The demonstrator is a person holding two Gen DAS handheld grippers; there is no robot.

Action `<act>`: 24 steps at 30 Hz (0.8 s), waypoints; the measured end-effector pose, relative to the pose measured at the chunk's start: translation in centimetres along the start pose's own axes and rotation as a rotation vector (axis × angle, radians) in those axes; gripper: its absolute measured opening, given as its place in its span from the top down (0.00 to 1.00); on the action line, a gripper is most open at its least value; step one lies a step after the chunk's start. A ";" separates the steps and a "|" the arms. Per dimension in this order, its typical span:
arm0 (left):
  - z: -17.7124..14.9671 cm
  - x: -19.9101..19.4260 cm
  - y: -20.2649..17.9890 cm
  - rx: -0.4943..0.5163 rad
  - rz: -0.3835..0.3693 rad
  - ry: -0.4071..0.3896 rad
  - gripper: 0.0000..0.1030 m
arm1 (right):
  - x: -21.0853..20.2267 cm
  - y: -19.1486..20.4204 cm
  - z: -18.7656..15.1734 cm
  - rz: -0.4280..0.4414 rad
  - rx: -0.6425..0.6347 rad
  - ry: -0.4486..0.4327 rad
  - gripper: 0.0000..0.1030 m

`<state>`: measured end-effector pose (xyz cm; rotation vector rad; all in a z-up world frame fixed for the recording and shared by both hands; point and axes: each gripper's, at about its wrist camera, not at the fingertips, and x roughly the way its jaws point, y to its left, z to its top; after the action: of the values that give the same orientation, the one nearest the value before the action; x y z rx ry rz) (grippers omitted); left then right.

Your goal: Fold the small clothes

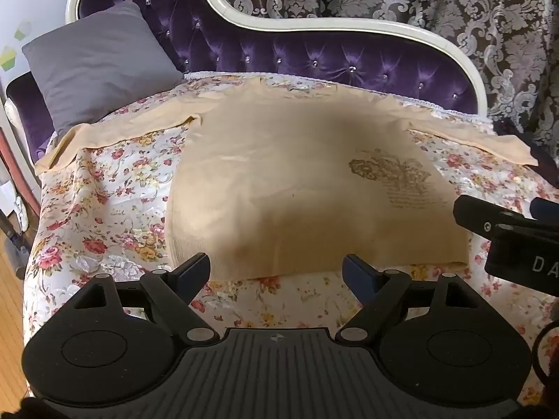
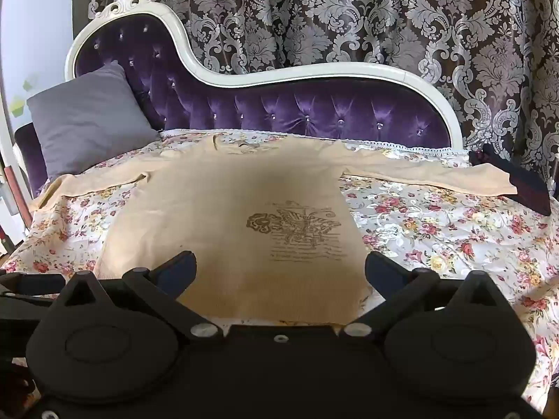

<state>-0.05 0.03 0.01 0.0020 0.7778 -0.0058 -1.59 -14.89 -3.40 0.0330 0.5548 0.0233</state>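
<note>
A beige long-sleeved top point(image 1: 297, 181) lies flat on the floral bedspread point(image 1: 115, 216), hem towards me, both sleeves spread out sideways. A dark printed motif point(image 1: 391, 171) is on its front. My left gripper point(image 1: 277, 269) is open and empty, just above the hem. In the right wrist view the same top point(image 2: 227, 209) shows its print point(image 2: 297, 230). My right gripper point(image 2: 279, 265) is open and empty over the hem's right part. The right gripper also shows at the right edge of the left wrist view point(image 1: 506, 223).
A grey pillow point(image 1: 97, 66) leans at the back left against the purple tufted backrest point(image 1: 314, 56) with a white frame. A dark cloth point(image 2: 517, 181) lies at the right sleeve's end. Patterned curtains point(image 2: 349, 17) hang behind. The wooden floor point(image 1: 10, 314) shows at the left.
</note>
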 end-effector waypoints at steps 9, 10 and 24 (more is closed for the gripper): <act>0.2 -0.4 -0.4 0.002 0.004 -0.003 0.20 | 0.2 -0.3 0.4 0.005 0.013 0.002 0.01; 0.2 -0.5 -0.5 0.001 0.003 -0.003 0.20 | 0.3 -0.2 0.4 0.007 0.013 0.002 0.01; 0.6 -0.3 -0.8 0.008 0.001 0.004 0.20 | 0.4 -0.5 0.0 0.015 0.040 -0.001 0.01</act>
<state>0.17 -0.82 0.62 0.0104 0.7818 -0.0079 -1.30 -15.42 -3.64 0.0762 0.5541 0.0268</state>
